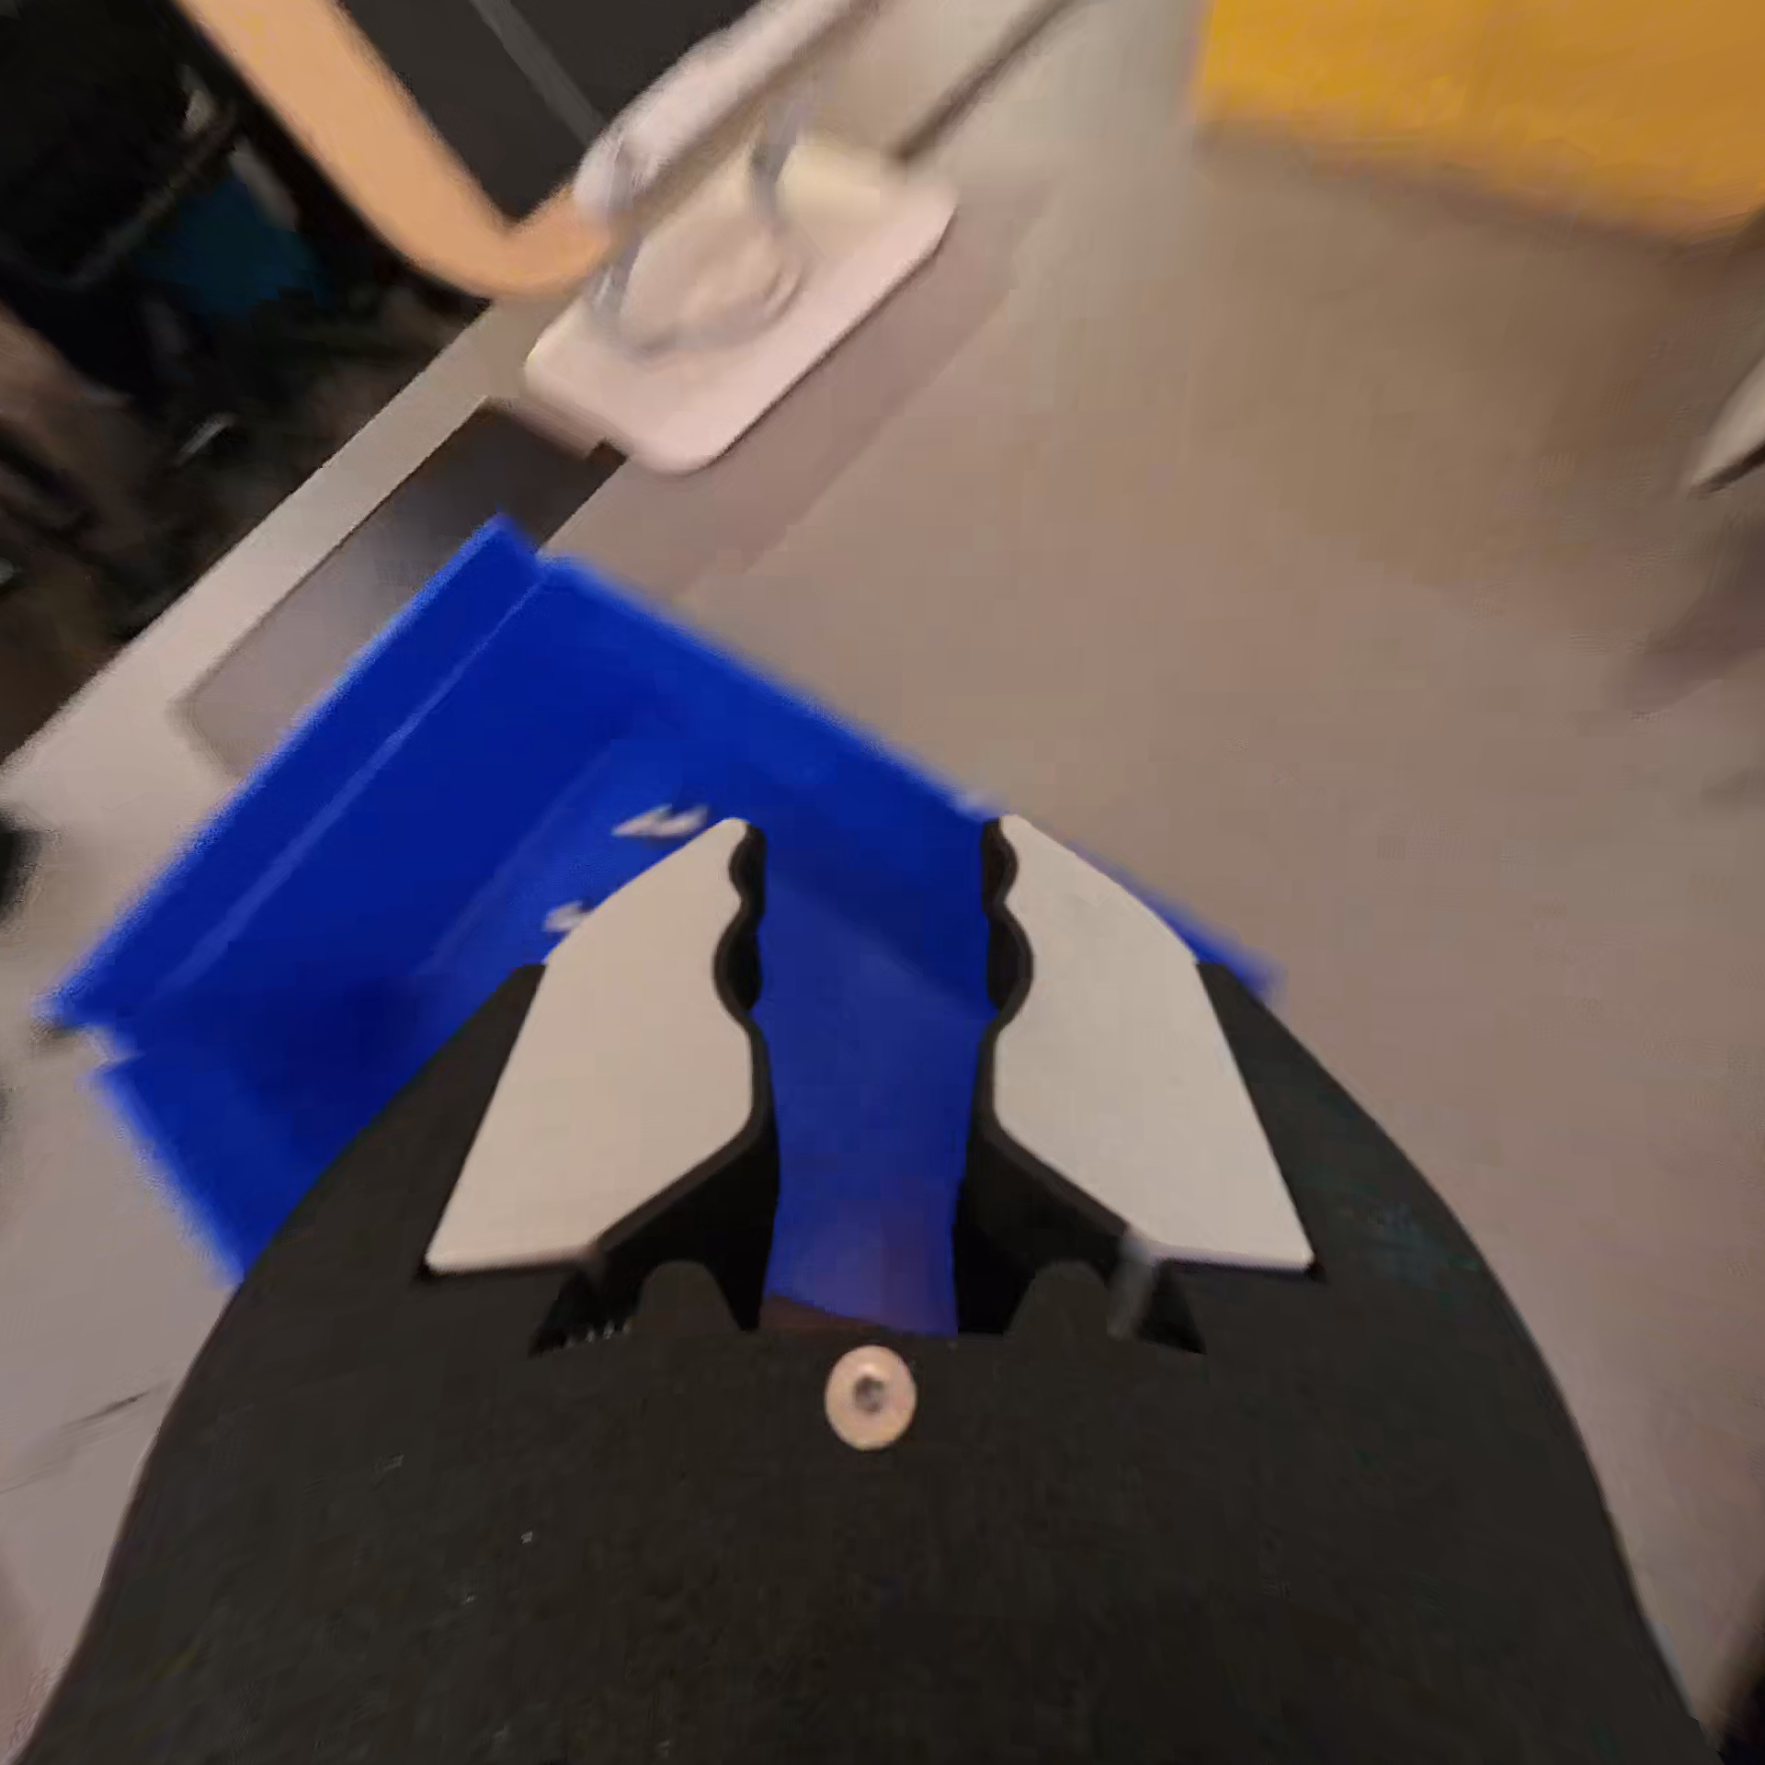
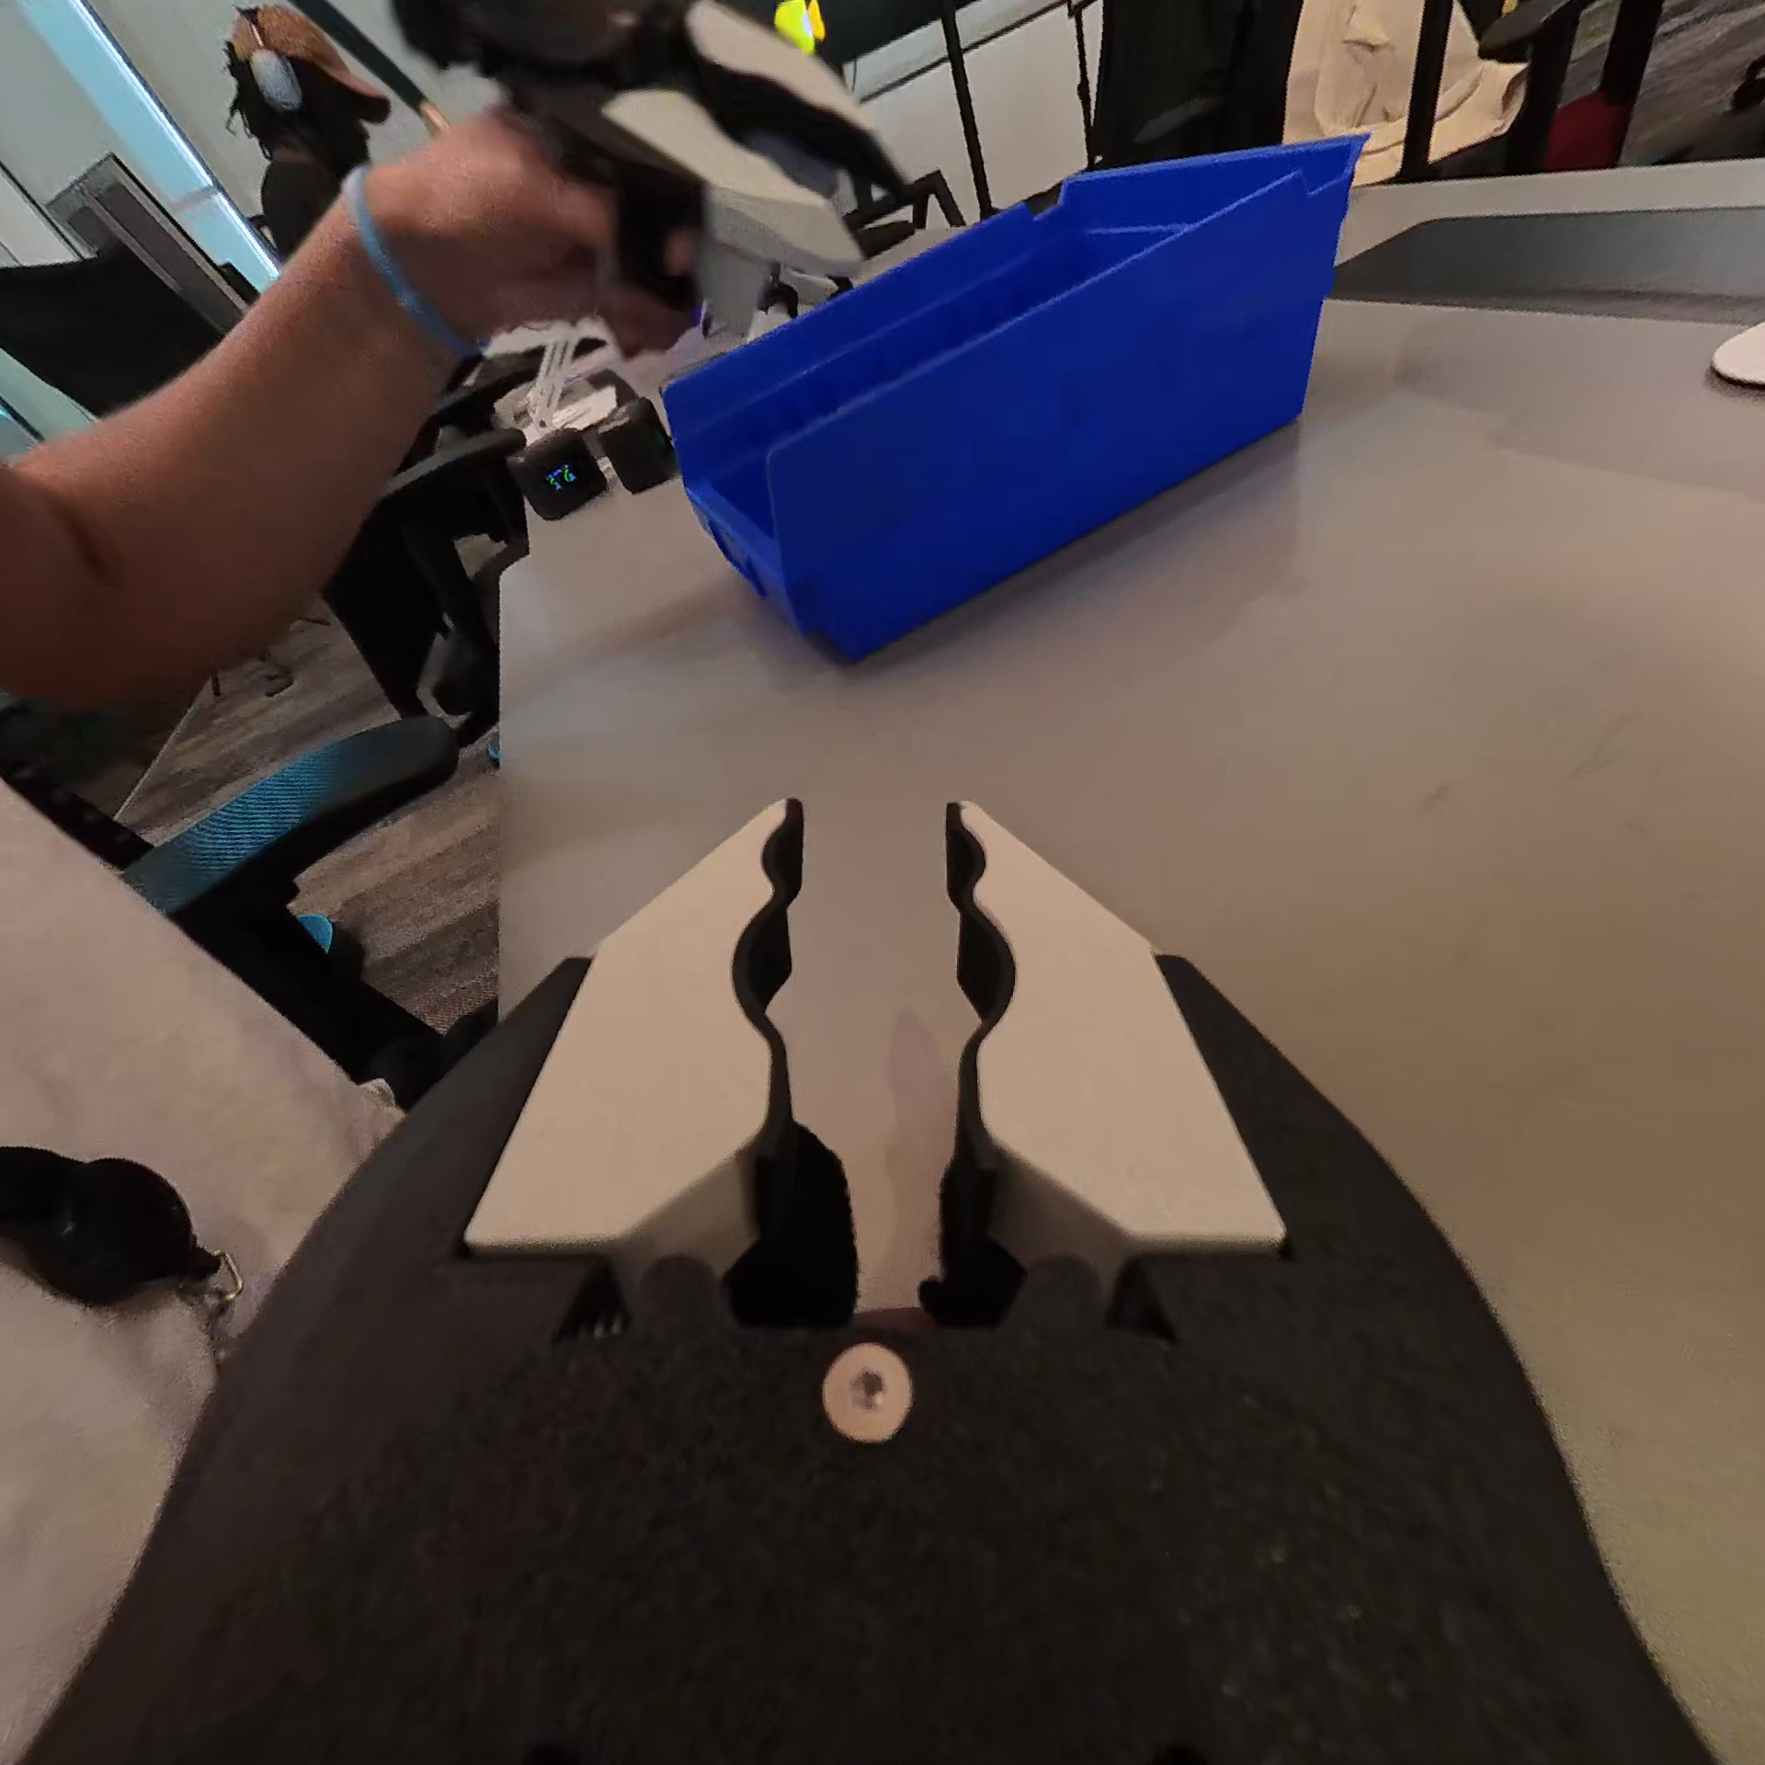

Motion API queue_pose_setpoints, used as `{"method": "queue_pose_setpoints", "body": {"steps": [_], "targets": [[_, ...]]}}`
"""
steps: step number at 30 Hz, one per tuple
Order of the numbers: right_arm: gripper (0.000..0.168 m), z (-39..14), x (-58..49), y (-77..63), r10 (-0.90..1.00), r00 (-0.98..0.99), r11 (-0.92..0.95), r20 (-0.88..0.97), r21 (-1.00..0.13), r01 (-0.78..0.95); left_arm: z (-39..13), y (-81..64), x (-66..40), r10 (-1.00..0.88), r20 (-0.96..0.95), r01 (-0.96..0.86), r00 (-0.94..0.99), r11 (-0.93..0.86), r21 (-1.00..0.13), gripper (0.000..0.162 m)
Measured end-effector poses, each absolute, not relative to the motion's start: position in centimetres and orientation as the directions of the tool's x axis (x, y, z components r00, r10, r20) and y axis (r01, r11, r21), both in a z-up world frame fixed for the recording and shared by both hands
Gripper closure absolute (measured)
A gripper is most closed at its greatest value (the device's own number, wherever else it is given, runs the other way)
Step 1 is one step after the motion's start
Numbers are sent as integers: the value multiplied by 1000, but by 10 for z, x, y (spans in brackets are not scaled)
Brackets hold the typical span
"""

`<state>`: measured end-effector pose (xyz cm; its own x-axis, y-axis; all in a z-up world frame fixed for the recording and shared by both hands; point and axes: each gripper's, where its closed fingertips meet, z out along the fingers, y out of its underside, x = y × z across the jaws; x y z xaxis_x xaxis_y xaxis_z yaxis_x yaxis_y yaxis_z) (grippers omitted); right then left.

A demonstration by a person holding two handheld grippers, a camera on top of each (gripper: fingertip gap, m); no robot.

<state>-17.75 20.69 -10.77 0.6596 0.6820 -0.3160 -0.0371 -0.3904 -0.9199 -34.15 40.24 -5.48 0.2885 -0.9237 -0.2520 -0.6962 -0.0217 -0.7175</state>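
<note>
A blue bin (image 2: 1012,382) stands on the grey table (image 2: 1337,764), at 12 o'clock from the right gripper (image 2: 874,812), whose jaws are narrowly parted, empty, over bare table. The left gripper (image 1: 874,831), parted and empty, hovers above the bin; small pale bits (image 1: 659,821) lie inside.

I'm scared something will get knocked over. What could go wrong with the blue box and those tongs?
1. The left tongs hang open right over the blue bin, and that view is blurred, so they may be moving fast and could bump its wall.
2. The bin sits near the grey table's left edge, so a hard push might slide it off.
3. Small bright bits lie inside; too blurred to identify, and a knock could scatter them.
</note>
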Motion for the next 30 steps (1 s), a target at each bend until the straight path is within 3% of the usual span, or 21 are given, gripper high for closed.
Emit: {"method": "queue_pose_setpoints", "body": {"steps": [2,5,10,16,23,30], "targets": [[139,-112,-177,207,681,663,-403,-311,-915,-16,-78,447,-352,-901,-391,-844,190,53,-533,112],[139,-116,-177,207,675,666,-418,-318,-909,-10,-120,492,-360,-927,-373,-943,51,79,-324,107],[139,-113,-175,205,676,653,-423,-342,-905,-36,-164,524,-365,-969,-246,-983,-35,78,-167,103],[139,-115,-170,208,659,655,-446,-368,-893,-53,-184,532,-371,-974,-213,-994,-79,94,-61,100],[139,-116,-179,204,678,628,-459,-382,-887,-44,-188,528,-367,-986,-168,-997,-17,31,-76,121],[139,-111,-183,200,686,610,-455,-397,-888,-66,-185,525,-372,-983,-177,-997,37,-23,-80,122]]}}
